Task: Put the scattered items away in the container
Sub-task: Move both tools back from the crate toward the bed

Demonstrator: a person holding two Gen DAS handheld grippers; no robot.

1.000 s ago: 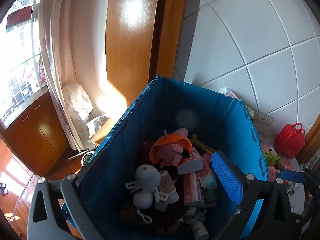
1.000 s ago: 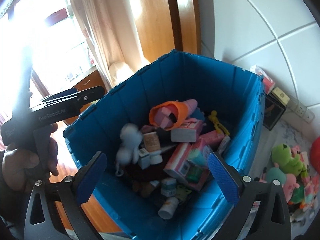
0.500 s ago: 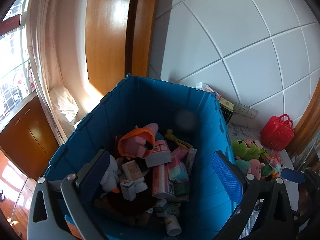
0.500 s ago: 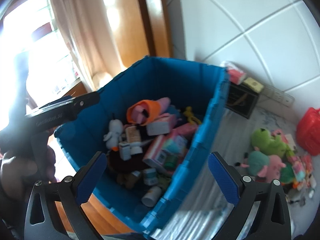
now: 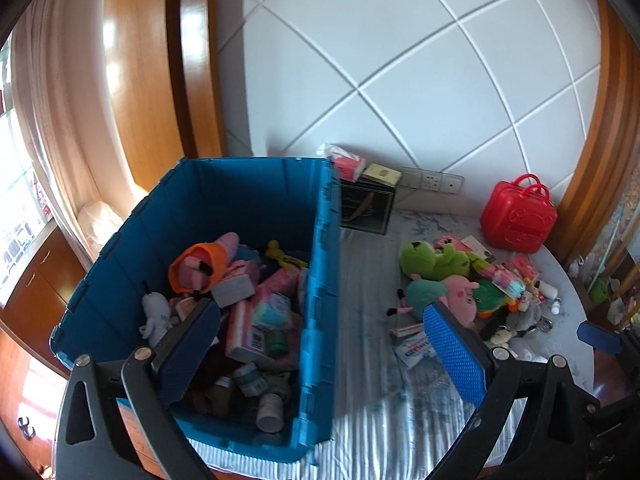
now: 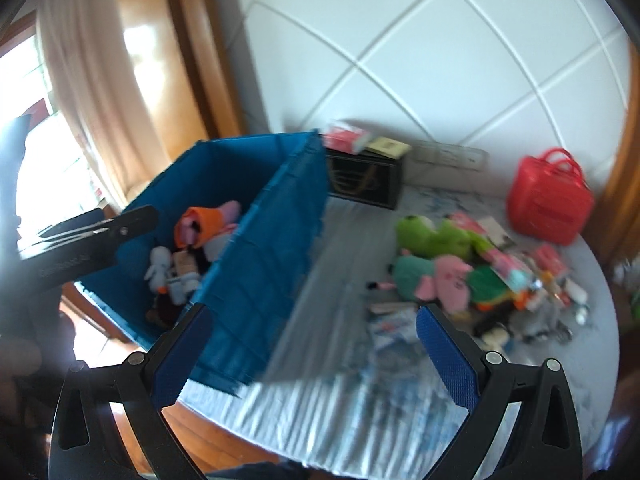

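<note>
A blue plastic crate [image 5: 320, 264] [image 6: 276, 240] stands on the left of a round table, filled with plush toys, boxes and bottles. To its right lies a pile of scattered items: a green frog plush [image 5: 434, 258] [image 6: 432, 236], a pink pig plush [image 5: 460, 294] [image 6: 444, 280], packets and small bottles. My left gripper [image 5: 322, 352] is open and empty, straddling the crate's right wall. My right gripper [image 6: 314, 352] is open and empty above the table's near edge, right of the crate. The left gripper's body [image 6: 80, 244] shows at the far left of the right wrist view.
A red toy suitcase [image 5: 518, 216] [image 6: 550, 200] stands at the back right by the white tiled wall. A black box [image 5: 366, 208] with a tissue pack [image 5: 348, 162] on top sits behind the crate. The tablecloth [image 5: 368, 392] shows between crate and pile. Curtain and wooden door are on the left.
Both grippers have swung right, away from over the crate, bringing the table and the toy pile into view. Both stay open and empty.
</note>
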